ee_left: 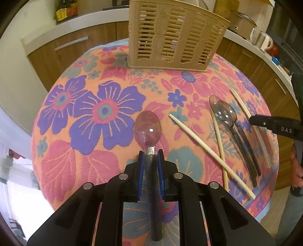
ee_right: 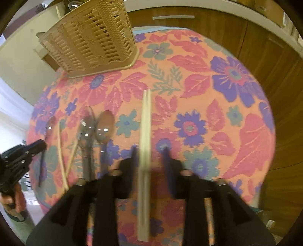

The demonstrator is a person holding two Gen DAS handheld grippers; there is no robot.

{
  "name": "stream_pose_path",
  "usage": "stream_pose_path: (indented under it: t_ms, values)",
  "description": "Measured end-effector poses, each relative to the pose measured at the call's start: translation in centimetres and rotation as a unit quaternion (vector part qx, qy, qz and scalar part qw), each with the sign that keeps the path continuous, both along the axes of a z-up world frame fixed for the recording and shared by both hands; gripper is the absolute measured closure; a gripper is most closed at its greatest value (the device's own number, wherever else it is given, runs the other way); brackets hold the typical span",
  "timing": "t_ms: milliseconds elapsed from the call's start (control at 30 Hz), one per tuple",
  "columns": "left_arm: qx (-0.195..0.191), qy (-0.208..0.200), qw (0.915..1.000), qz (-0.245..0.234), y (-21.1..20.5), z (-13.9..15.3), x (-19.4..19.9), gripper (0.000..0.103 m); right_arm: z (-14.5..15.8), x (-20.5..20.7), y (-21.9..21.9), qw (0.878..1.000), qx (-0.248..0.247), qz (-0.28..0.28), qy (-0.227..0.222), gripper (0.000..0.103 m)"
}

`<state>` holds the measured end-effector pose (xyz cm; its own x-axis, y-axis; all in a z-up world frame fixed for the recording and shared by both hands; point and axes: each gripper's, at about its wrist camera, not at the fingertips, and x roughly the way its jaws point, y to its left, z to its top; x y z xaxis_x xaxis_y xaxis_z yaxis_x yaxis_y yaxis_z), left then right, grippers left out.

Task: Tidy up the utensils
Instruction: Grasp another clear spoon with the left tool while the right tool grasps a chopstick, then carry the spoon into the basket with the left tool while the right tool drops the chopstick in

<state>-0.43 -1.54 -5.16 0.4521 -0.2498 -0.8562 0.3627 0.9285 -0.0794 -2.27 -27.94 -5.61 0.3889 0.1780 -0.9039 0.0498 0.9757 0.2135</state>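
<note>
Nearest to me, the left tongs (ee_left: 150,157) are clenched on the neck of a clear plastic spoon (ee_left: 148,127): the blue pads (ee_left: 140,166) press on either side of it just below the bowl, and the dark handle runs back between the black arms. The spoon's bowl sits out ahead of the pads over the floral cloth (ee_left: 90,113) that covers the bench.

The right tongs (ee_right: 149,157) are blurred. Their jaws stand apart, with a pair of pale chopsticks (ee_right: 144,136) lying side by side between them. The sticks run close against the left finger, and a clear gap shows on the right side, so the tongs look released rather than gripping.

A little further along the cloth, between the two tongs, lie the loose utensils. Two more clear spoons (ee_left: 227,115) rest together, bowls overlapping and handles side by side. Two single chopsticks (ee_left: 210,143) cross each other just beside them, one passing under the nearer spoon's bowl. In the left view the tip of the right tongs hangs over the far pair of sticks.

At the far edge of the bench stands the beige slatted utensil holder (ee_left: 174,36), upright, well apart from everything on the cloth. Beyond it run wooden cabinets (ee_left: 62,54) under a white worktop with bottles (ee_left: 66,9) and mugs (ee_left: 265,40).
</note>
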Motion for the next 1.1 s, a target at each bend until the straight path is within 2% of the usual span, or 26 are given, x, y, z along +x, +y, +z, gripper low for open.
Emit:
stream_pose_path:
  t_ms: [67, 200, 267, 333, 367, 400, 433, 467, 500, 567, 667, 767, 867, 967, 1100]
  values:
    - [0.002, 0.0, 1.0, -0.005, -0.1, -0.1, -0.1, 0.084, 0.3, -0.1, 0.4, 1.0, -0.017, 0.008, -0.007, 0.059]
    - [0.008, 0.005, 0.9998, -0.018, -0.4, 0.0, -0.2, 0.075, -0.2, 1.0, 1.1, 0.999, -0.034, 0.026, 0.016, 0.06]
    - [0.015, 0.007, 0.9996, -0.021, -0.6, -0.1, 0.0, 0.074, -0.2, 1.6, 2.1, 0.997, -0.067, 0.034, 0.018, 0.065]
    - [0.025, 0.008, 0.9994, -0.021, -0.8, -0.2, 0.3, 0.074, 0.0, 2.2, 3.0, 0.996, -0.074, 0.042, 0.021, 0.078]
    - [0.032, 0.008, 0.9992, -0.022, -1.0, -0.2, 0.4, 0.075, 0.0, 2.3, 3.3, 0.996, -0.078, 0.047, 0.022, 0.082]
    - [0.046, 0.002, 0.9987, -0.023, -1.4, -0.2, 0.4, 0.084, 0.1, 2.4, 3.9, 0.994, -0.087, 0.058, 0.02, 0.091]
    - [0.063, -0.005, 0.9978, -0.021, -1.6, -0.3, 0.4, 0.091, 0.2, 2.4, 4.3, 0.994, -0.092, 0.064, 0.018, 0.095]
    - [0.078, -0.014, 0.9967, -0.018, -2.0, -0.3, 0.4, 0.093, 0.3, 2.5, 4.5, 0.993, -0.094, 0.067, 0.016, 0.097]
    - [0.077, -0.018, 0.9967, -0.021, -2.2, -0.2, 0.4, 0.093, 0.5, 2.5, 4.7, 0.993, -0.095, 0.067, 0.01, 0.1]
    - [0.067, -0.031, 0.9971, -0.02, -2.3, 0.3, 0.3, 0.093, 1.2, 2.4, 4.4, 0.995, -0.083, 0.062, -0.005, 0.1]
    - [0.011, -0.066, 0.9976, -0.019, -1.6, 3.0, 0.2, 0.093, 3.4, 1.8, 3.8, 0.995, -0.067, 0.059, -0.052, 0.1]
    - [-0.038, -0.102, 0.994, -0.01, -0.7, 6.3, 0.6, 0.093, 6.3, 1.6, 3.5, 0.992, -0.06, 0.058, -0.099, 0.1]
    - [-0.079, -0.151, 0.9854, 0.003, 0.2, 10.1, 1.1, 0.093, 9.8, 1.9, 3.1, 0.985, -0.041, 0.059, -0.158, 0.101]
    - [-0.125, -0.196, 0.9725, 0.013, 0.5, 13.9, 2.1, 0.093, 12.9, 2.9, 3.0, 0.975, -0.025, 0.06, -0.214, 0.101]
    - [-0.158, -0.24, 0.9577, 0.015, 0.0, 17.9, 4.0, 0.093, 17.0, 4.2, 3.2, 0.958, -0.008, 0.056, -0.281, 0.101]
